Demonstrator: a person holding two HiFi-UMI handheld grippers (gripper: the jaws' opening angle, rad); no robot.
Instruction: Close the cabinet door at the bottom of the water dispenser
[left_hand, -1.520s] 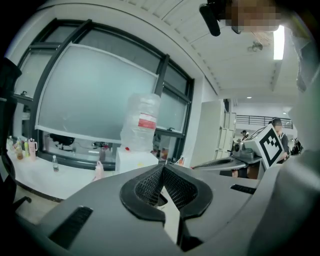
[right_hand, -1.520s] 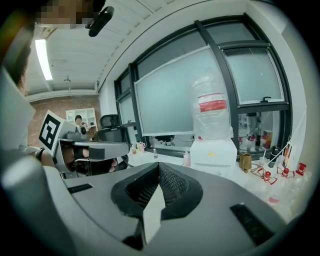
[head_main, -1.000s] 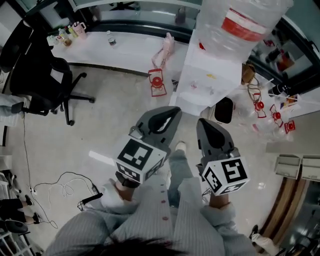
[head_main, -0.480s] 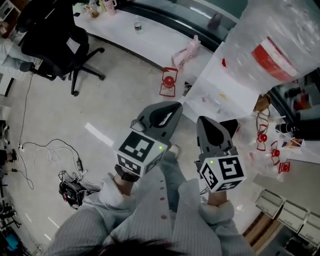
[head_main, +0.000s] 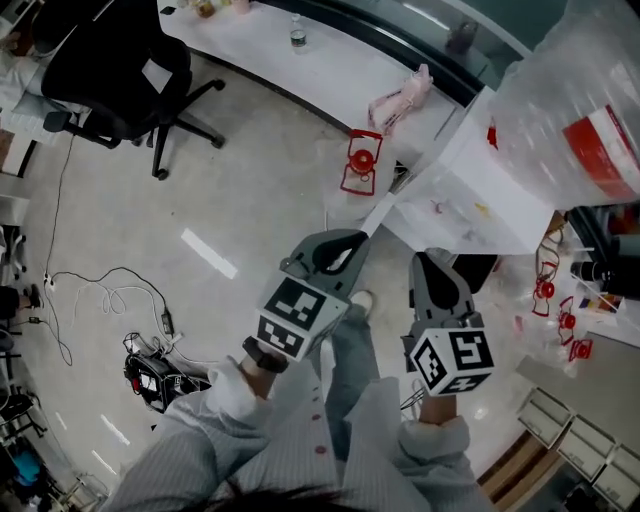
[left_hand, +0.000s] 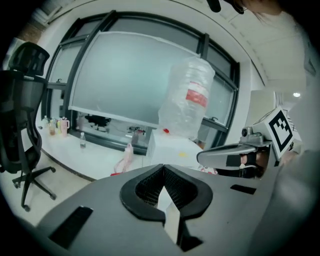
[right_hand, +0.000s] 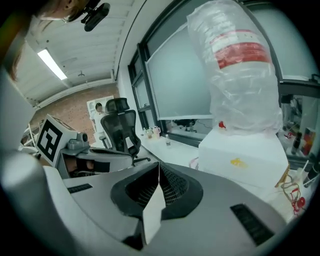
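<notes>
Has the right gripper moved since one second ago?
Yes. The right gripper moved up the head view, toward the water dispenser: its tip was beside the dark bin's near edge, now beside its far edge.

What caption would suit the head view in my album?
Left grey tool and right grey tool, both shut, point toward the white water dispenser under its clear plastic bottle.

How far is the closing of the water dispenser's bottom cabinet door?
Done: nothing; a thin white panel, probably the open door, juts from the white water dispenser. In hand: the left gripper and right gripper, both shut and empty, hang before it. Left: pushing the door closed.
</notes>
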